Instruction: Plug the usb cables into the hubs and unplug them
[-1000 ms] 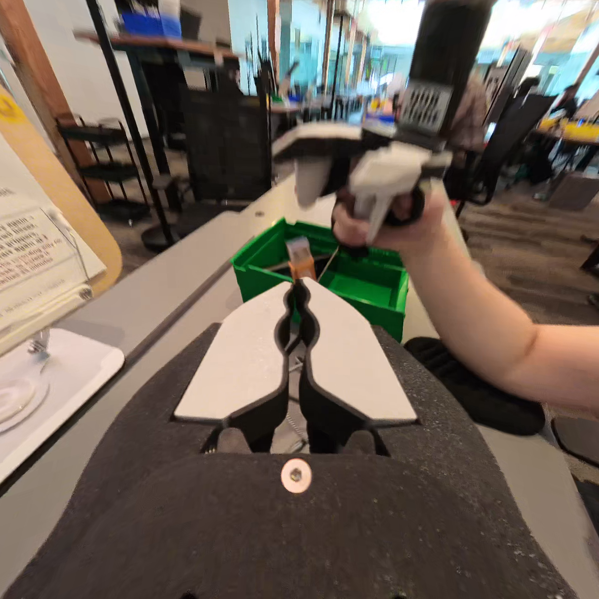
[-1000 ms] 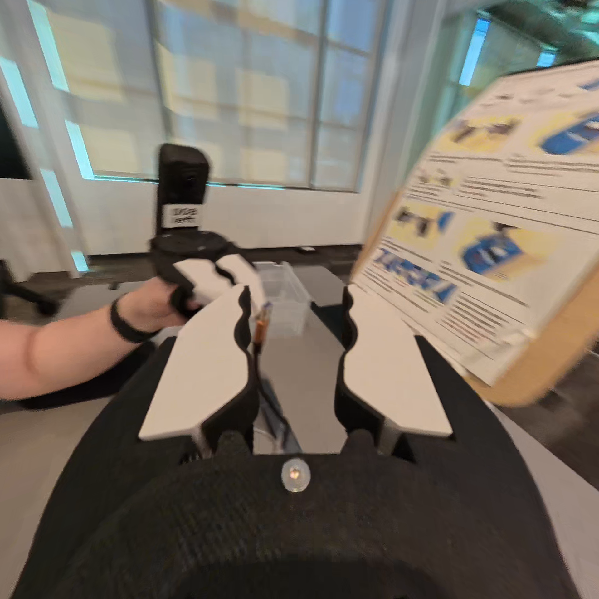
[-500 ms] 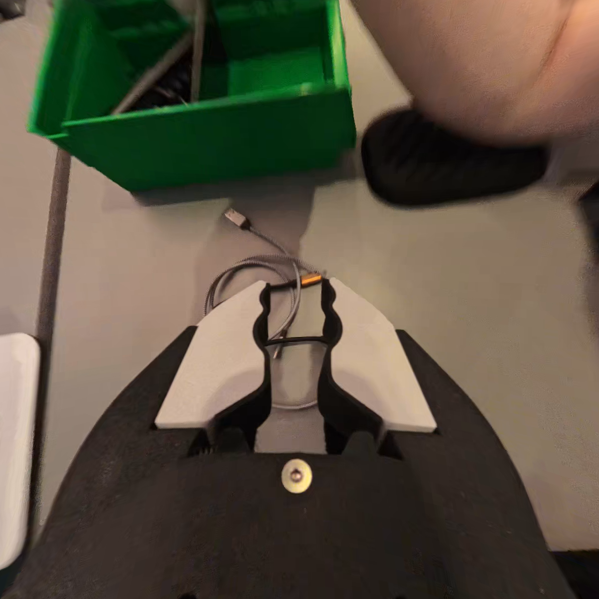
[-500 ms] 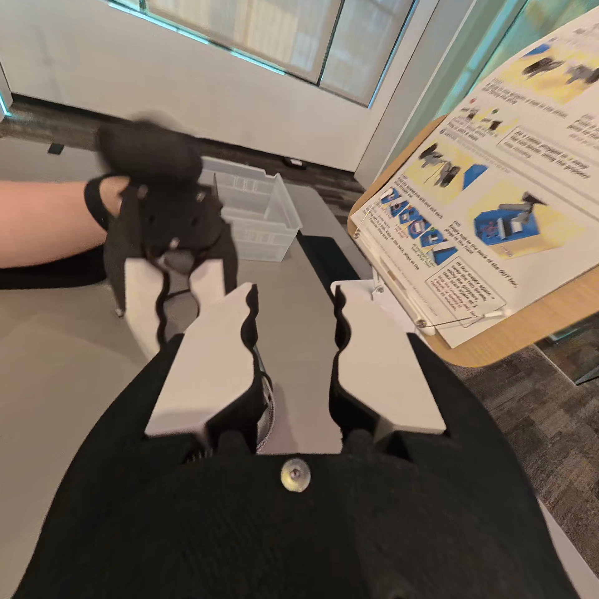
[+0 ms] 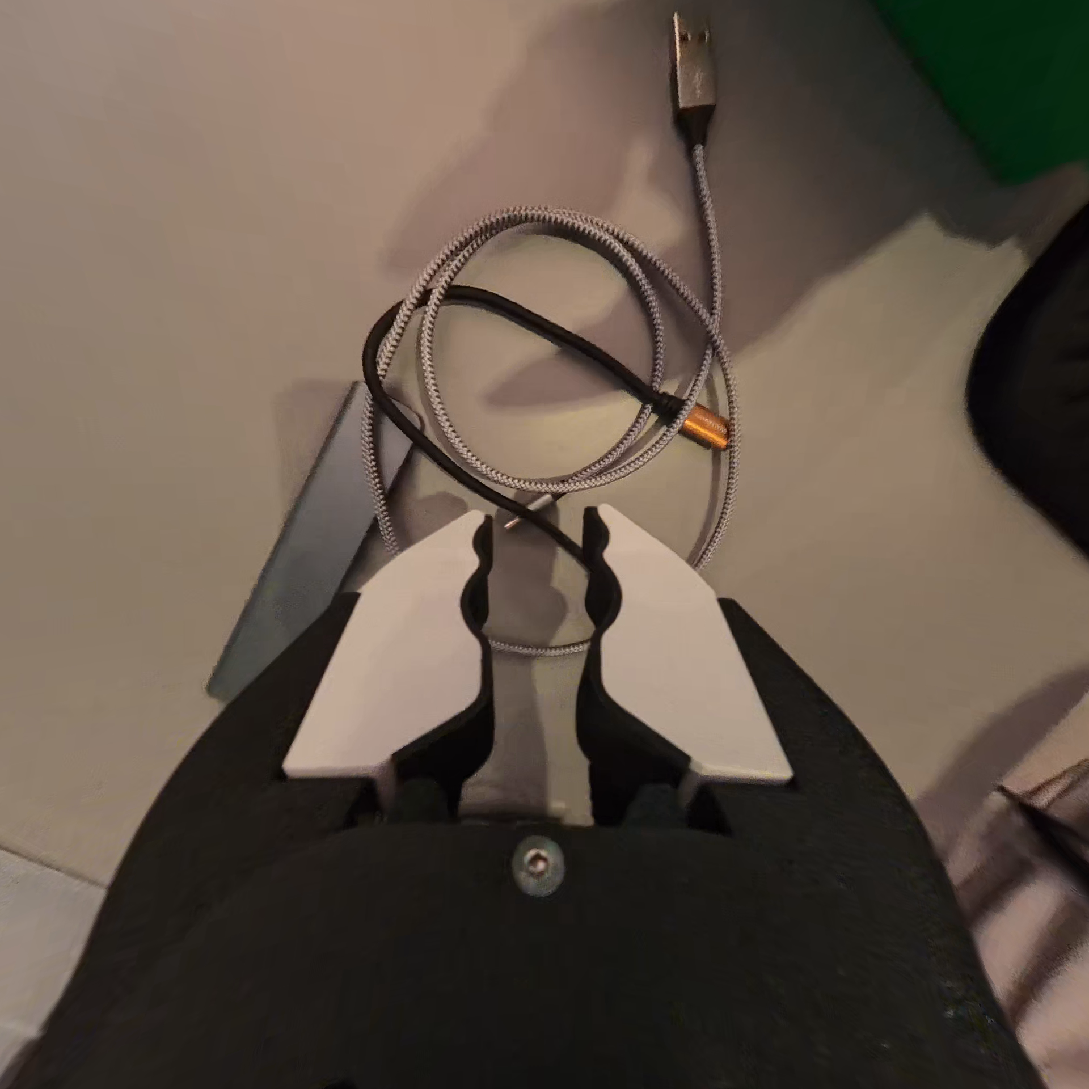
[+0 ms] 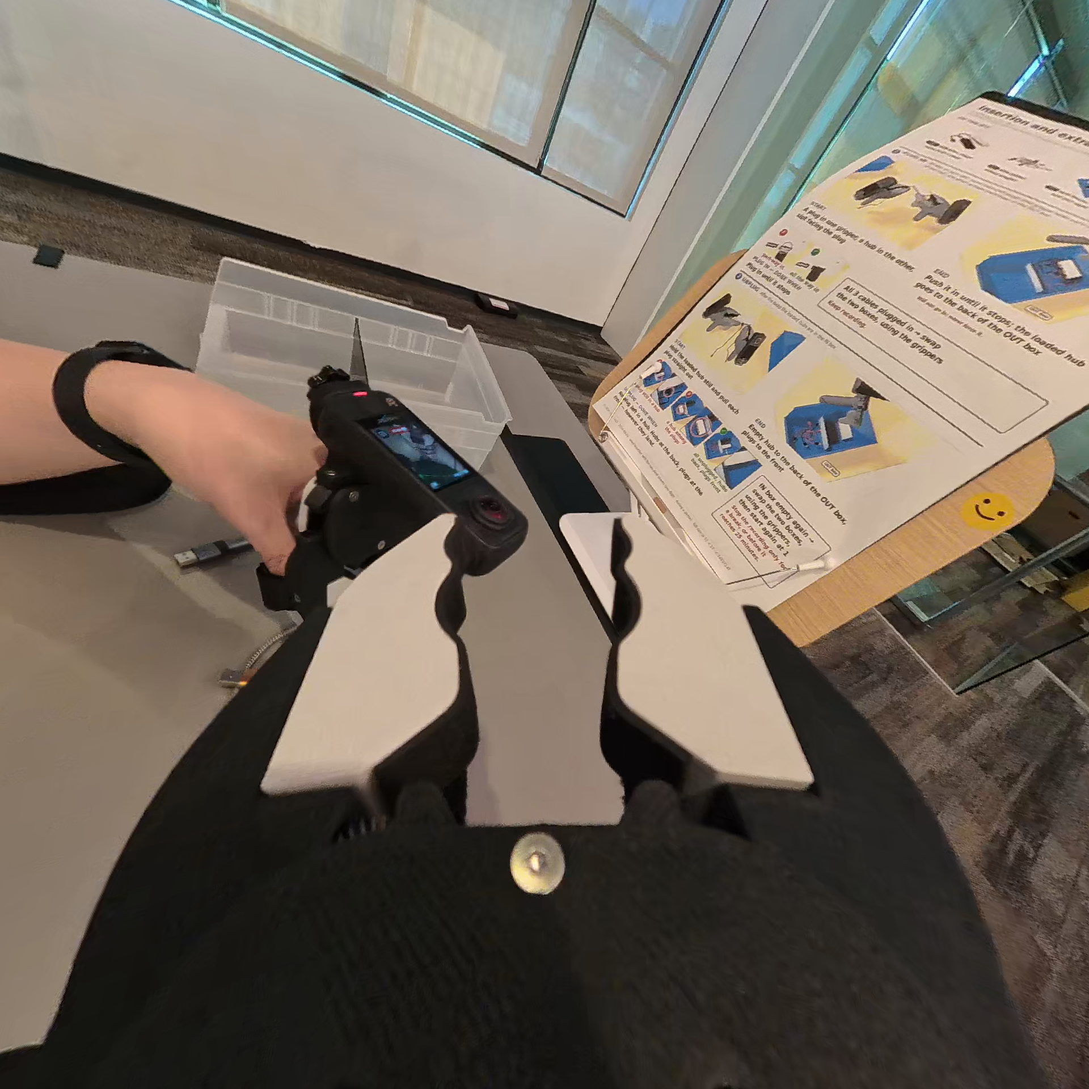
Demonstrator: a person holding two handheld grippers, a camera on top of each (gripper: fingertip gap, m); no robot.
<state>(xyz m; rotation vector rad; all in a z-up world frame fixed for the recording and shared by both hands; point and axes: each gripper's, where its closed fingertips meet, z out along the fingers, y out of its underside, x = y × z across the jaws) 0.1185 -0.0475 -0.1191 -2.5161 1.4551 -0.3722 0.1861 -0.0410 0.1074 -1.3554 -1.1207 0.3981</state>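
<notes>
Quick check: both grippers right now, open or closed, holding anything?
Left gripper: open, holding nothing, above the coiled cables.
Right gripper: open, empty.

On our table: coiled cable ahead of left gripper; flat hub left of coil; bin behind.

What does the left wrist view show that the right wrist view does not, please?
Only the left wrist view shows the grey braided cable's coil, the black cable's orange plug and a green box corner. Only the right wrist view shows the clear bin, instruction board and open right gripper. Both show the silver USB plug, grey table and open left gripper.
</notes>
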